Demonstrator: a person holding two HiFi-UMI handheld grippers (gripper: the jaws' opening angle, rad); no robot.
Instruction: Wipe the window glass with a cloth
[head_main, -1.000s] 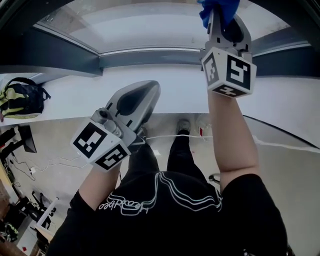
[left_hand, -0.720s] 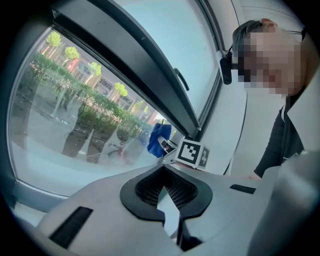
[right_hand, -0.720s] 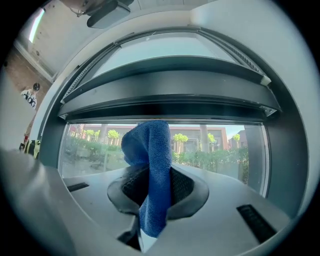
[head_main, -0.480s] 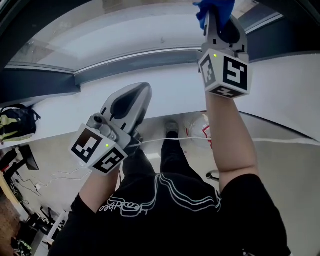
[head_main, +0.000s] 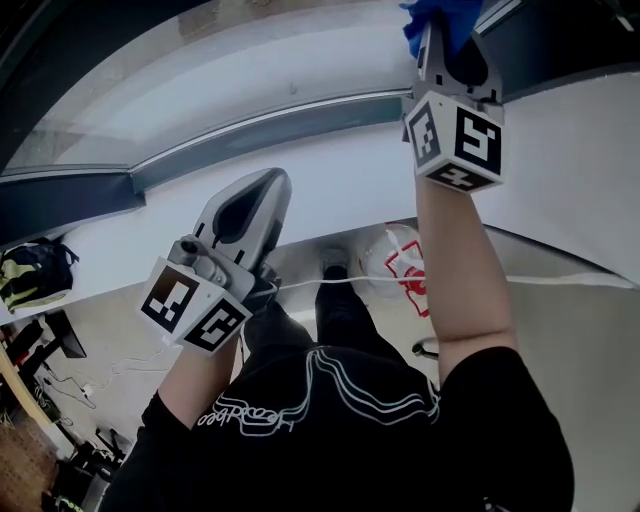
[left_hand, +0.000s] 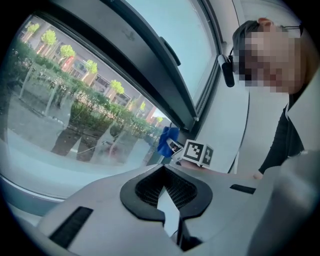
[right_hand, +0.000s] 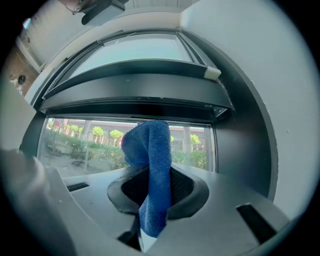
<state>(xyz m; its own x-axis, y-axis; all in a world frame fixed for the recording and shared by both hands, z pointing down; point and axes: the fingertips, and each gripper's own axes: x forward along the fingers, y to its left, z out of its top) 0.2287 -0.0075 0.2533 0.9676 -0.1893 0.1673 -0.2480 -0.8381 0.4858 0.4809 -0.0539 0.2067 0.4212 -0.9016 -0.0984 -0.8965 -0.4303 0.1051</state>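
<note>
The window glass (head_main: 200, 70) fills the upper part of the head view, above a dark frame (head_main: 250, 130). My right gripper (head_main: 446, 28) is raised to the glass at the top right, shut on a blue cloth (head_main: 440, 12). In the right gripper view the cloth (right_hand: 151, 150) stands up between the jaws of that gripper (right_hand: 152, 175), in front of the pane (right_hand: 85, 142). My left gripper (head_main: 270, 185) hangs lower, by the white sill, shut and holding nothing. From the left gripper (left_hand: 164, 172) I see the glass (left_hand: 65, 110), the cloth (left_hand: 167, 141) and the right gripper's marker cube (left_hand: 198, 152).
A dark upright frame (right_hand: 240, 150) bounds the pane just right of the cloth, and a dark crossbar (right_hand: 135, 92) runs above it. Below, the white sill (head_main: 340, 190) juts out. On the floor lie a backpack (head_main: 30, 275), a red-and-white bag (head_main: 400, 268) and cables.
The head view has swung, so the frame now slants. The right gripper with the cloth now sits nearer the frame at the pane's right end. The left gripper has dropped slightly.
</note>
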